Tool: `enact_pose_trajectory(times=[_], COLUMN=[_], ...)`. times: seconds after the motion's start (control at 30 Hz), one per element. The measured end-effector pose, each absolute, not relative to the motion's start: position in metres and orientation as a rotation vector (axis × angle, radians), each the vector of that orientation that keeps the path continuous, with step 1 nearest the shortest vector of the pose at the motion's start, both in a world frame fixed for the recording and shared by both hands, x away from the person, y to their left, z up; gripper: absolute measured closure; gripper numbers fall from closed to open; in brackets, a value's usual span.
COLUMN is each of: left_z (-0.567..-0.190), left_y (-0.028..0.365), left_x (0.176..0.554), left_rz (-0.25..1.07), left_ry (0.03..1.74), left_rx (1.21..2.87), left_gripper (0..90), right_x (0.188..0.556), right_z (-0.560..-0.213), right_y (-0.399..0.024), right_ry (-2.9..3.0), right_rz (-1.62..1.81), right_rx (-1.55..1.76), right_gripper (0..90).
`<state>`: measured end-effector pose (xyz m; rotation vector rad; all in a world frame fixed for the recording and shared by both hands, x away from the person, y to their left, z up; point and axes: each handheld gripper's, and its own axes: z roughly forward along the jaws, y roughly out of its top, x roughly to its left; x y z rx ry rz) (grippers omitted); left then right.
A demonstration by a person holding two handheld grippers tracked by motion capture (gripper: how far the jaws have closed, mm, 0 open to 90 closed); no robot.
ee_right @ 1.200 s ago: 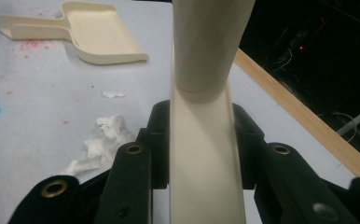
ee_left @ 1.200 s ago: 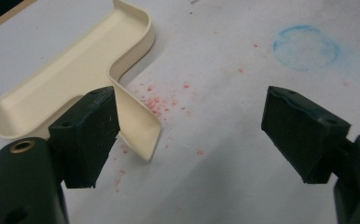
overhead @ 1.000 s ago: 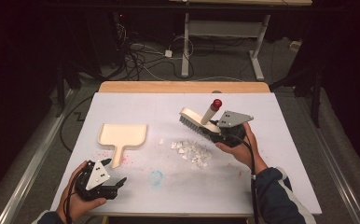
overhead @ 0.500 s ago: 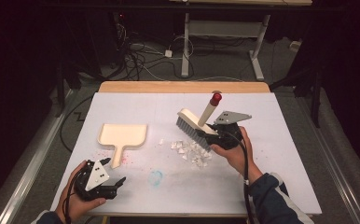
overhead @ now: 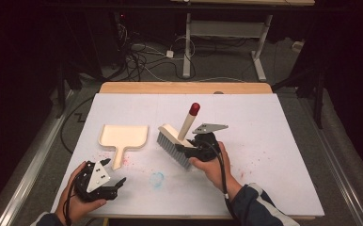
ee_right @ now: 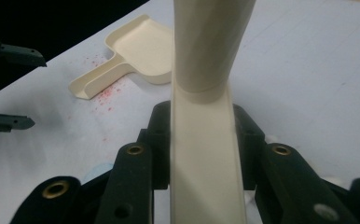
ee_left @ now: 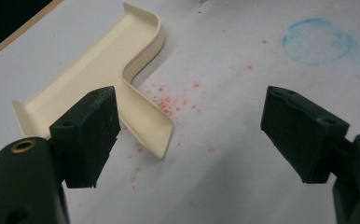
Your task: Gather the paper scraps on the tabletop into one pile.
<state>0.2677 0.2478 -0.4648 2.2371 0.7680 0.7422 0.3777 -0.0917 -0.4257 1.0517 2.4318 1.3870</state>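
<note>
Sweeping toward the cream plastic dustpan (overhead: 123, 136) is the step in hand, and the right gripper (overhead: 189, 151) has what it needs for it: its black jaws are clamped tight on the flat cream back of the hand brush with grey bristles and a red-tipped handle (overhead: 172, 143). In the right gripper view the brush's back runs straight up between the pads, squarely seated. The brush stands on its bristles on the white table cover (overhead: 264, 141), just right of the dustpan, handle leaning up and away.

To do this well, I would keep the bristles flat on the cover and draw them in one low stroke toward the pan's open edge — lifting or tilting the head would likely leave scraps behind. The scraps themselves cannot be made out now; they are probably under or just ahead of the bristles.

The left gripper (overhead: 116, 186) rests near the table's front edge with its jaws spread wide and nothing between them; the dustpan's handle (ee_left: 148, 126) lies just ahead of it. Pinning that handle first seems wise — an unheld pan could slide when the brush pushes against its lip.
</note>
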Motion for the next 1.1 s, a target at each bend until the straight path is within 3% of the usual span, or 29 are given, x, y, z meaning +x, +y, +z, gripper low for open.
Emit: enact_pose_trajectory(times=[0.37,0.77,1.1], left_z=[-0.466,-0.468,-0.467], left_y=[0.240,0.238,0.231], left_x=[0.270,0.271,0.271], left_rz=[0.720,0.705,0.699], left_ry=[0.738,0.731,0.709], left_rx=[2.266,2.281,2.299], left_gripper=[18.6,18.7,18.6], right_x=[0.395,0.402,0.380], right_z=[-0.448,-0.460,-0.436], right_y=[-0.071,-0.123,-0.142], right_ry=[2.296,2.235,2.180], right_rz=[1.408,1.353,1.338], right_rx=[1.328,1.576,1.507], right_gripper=[67.9,67.3,67.9])
